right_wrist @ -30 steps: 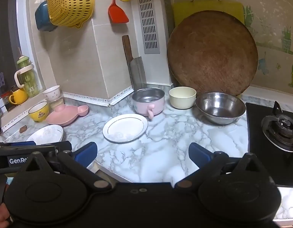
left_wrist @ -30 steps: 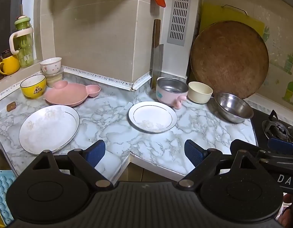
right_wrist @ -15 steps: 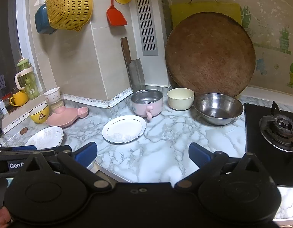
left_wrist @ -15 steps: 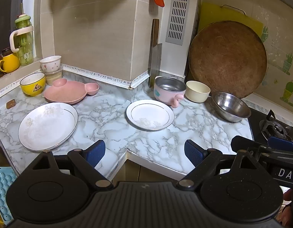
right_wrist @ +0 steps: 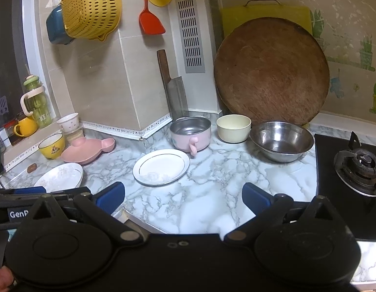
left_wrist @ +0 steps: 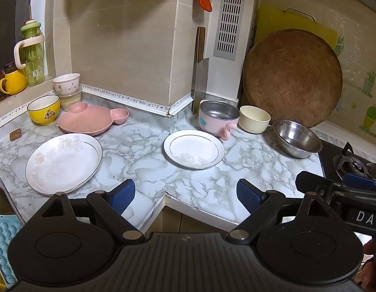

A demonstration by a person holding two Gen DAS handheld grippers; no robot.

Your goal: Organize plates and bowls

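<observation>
On the marble counter lie a large floral white plate at the left and a smaller gold-rimmed white plate in the middle. Behind them sit a pink mouse-shaped dish, a yellow bowl, a pink-handled steel bowl, a cream bowl and a steel bowl. My left gripper and right gripper both hang open over the counter's front edge, holding nothing.
A cleaver and a round wooden board lean on the back wall. The gas hob is at the right. A small white bowl, yellow mug and green bottle stand on the left ledge.
Both grippers have pulled back a little from the counter and tilted up, so the dishes sit slightly lower and smaller in view. Nothing on the counter has moved.
</observation>
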